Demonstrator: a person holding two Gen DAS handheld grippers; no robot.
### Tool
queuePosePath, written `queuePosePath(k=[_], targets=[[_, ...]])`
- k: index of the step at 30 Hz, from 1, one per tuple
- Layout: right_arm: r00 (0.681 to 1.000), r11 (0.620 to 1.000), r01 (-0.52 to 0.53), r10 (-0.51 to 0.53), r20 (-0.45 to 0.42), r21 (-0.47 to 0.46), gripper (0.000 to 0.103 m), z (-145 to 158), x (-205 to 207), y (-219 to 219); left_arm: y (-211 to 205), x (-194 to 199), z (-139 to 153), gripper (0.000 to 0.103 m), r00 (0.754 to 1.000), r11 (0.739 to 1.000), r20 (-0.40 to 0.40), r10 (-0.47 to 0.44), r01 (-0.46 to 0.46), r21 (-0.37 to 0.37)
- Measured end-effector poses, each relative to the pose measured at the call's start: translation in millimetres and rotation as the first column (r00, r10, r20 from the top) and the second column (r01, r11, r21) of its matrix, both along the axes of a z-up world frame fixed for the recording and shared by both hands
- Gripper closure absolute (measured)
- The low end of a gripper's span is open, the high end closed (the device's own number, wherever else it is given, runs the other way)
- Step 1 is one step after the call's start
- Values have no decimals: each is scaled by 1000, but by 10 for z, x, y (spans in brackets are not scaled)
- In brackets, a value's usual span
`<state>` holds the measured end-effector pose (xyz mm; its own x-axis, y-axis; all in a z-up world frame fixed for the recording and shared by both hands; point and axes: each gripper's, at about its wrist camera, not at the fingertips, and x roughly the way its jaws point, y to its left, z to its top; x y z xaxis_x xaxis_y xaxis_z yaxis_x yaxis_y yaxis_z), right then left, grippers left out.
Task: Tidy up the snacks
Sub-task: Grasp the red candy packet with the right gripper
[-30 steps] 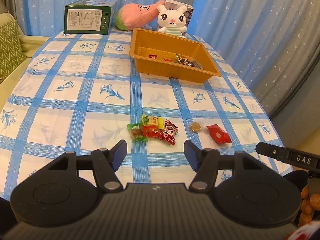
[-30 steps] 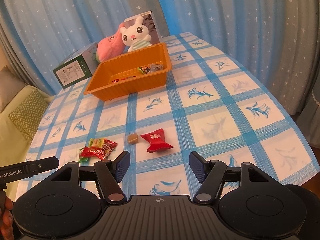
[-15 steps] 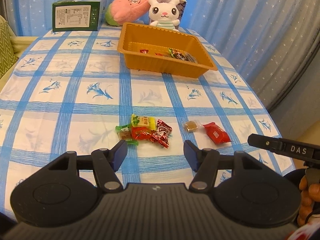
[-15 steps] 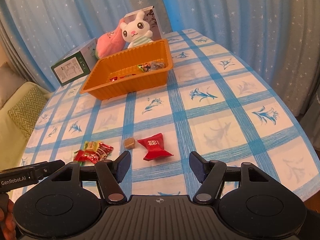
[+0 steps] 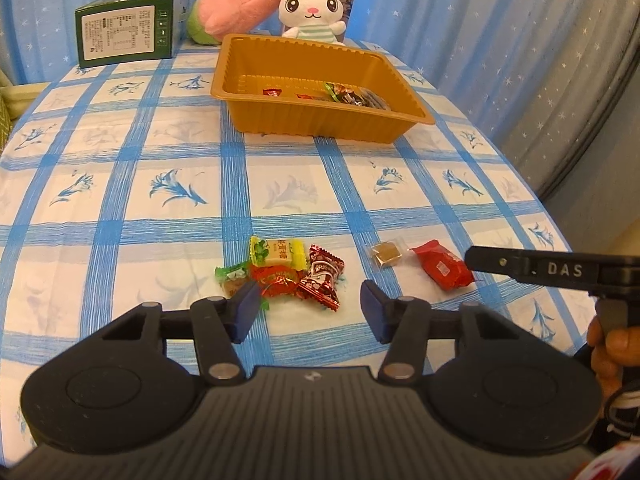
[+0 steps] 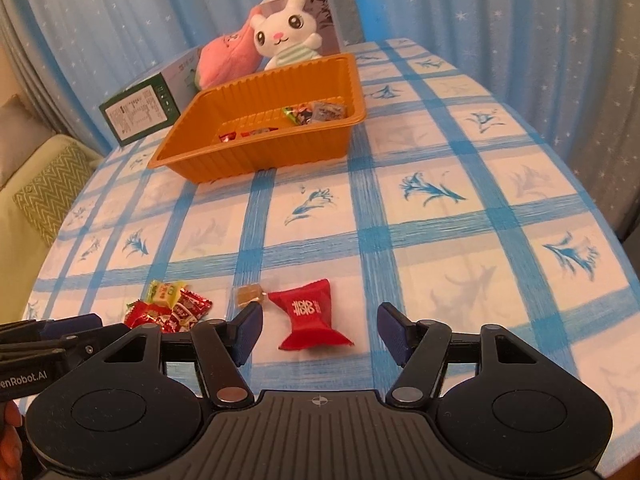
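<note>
A: Hovering low, the left claw (image 5: pixel 308 312) has its blue pads spread with nothing pinched; its jaws have just been closing. Just beyond them lies the small heap of wrapped candies (image 5: pixel 280 274), red, green and yellow, on the blue-and-white checked counter (image 5: pixel 160 240).

B: And the right claw (image 6: pixel 318 334)?

A: Spread too, gripping nothing, its jaws also just closing. The red pillow-shaped candy packet (image 6: pixel 310 316) sits on the cloth between its pads, untouched by either.

B: Where is everything relative to that red packet?

A: Just beside it, on its left in the right wrist view, is the little brown cube in clear wrap (image 6: pixel 248 294). Farther left again is the candy heap.

B: And the tray?

A: The orange ribbed plastic tray (image 6: pixel 248 160) stands well beyond the red packet, near the far end of the counter, with a few wrapped sweets (image 6: pixel 316 114) already lying inside it.

B: Behind that?

A: A white plush rabbit (image 6: pixel 286 42) and a pink plush toy (image 6: pixel 228 58) just behind the tray, and a dark green printed carton (image 6: pixel 138 114) off to their left. Blue star-patterned curtains (image 6: pixel 120 20) hang behind everything.
</note>
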<state>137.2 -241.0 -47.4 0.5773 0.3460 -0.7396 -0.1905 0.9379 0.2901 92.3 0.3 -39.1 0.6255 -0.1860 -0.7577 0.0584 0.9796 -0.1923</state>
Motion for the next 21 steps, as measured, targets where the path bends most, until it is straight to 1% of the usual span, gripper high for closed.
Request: queuePosePath(k=[2, 7, 10, 12, 13, 16, 17, 21], targets=[[1000, 1000, -21, 21, -13, -8, 49, -47, 67, 40, 4, 36, -27, 54, 1000, 1000, -3, -7, 7, -2], [997, 997, -68, 67, -39, -42, 55, -164, 196, 146, -11, 104, -69, 55, 1000, 1000, -2, -28, 28, -2], [995, 994, -86, 83, -48, -66, 60, -211, 248, 206, -23, 133, -85, 57, 999, 999, -3, -38, 38, -2], [994, 992, -99, 94, -52, -85, 66, -232, 266, 237, -40, 155, -91, 59, 999, 999, -2, -46, 46, 0], [994, 990, -104, 100, -55, -90, 67, -241, 271, 250, -44, 164, -94, 59, 999, 999, 0, -50, 50, -1], [993, 989, -111, 105, -60, -103, 71, -262, 276, 267, -74, 209, -108, 60, 998, 998, 5, -63, 63, 4], [992, 988, -111, 105, -64, -104, 76, -271, 275, 267, -86, 228, -115, 61, 998, 998, 8, -68, 68, 5], [995, 992, -90, 85, -60, -87, 78, -263, 260, 223, -137, 298, -162, 65, 995, 995, 8, -96, 96, 15]])
